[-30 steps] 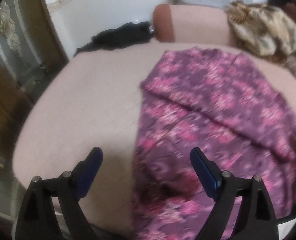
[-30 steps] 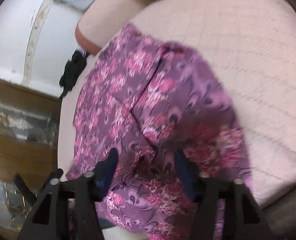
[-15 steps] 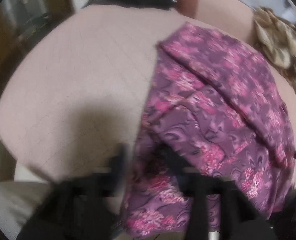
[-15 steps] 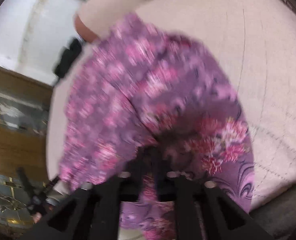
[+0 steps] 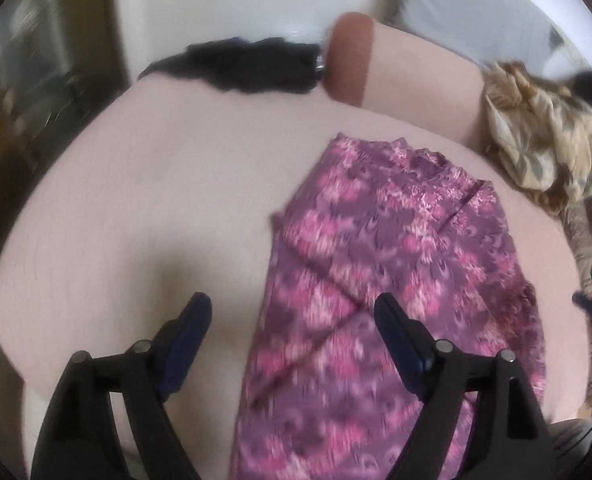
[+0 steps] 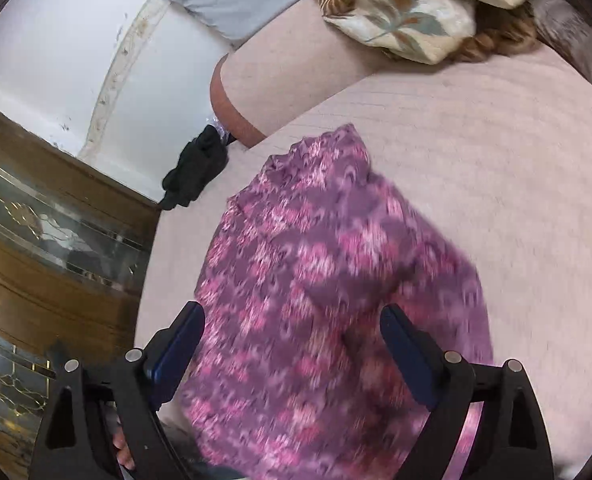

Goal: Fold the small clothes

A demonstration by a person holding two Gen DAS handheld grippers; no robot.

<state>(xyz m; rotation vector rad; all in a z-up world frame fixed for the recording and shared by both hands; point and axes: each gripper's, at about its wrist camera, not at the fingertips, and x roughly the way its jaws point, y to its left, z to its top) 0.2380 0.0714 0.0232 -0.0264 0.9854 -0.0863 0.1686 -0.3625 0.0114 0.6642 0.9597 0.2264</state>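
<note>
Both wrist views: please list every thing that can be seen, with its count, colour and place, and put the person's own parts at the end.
floral garment: one, purple and pink, lying on the pink surface below both grippers
pink surface: one, pale pink, quilted, under the garment
bolster: one, pink with a brown end, at the far edge of the surface
black cloth: one, black, beside the bolster's brown end
leaf-print fabric: one bundle, cream with brown and grey leaves, far side, past the garment
grey cushion: one, grey-blue, against the white wall
wooden cabinet: one, brown with glass panels, beside the surface
left gripper: black, blue pads, jaws opening, nothing gripped
right gripper: black, blue pads, jaws opening, nothing gripped
</note>
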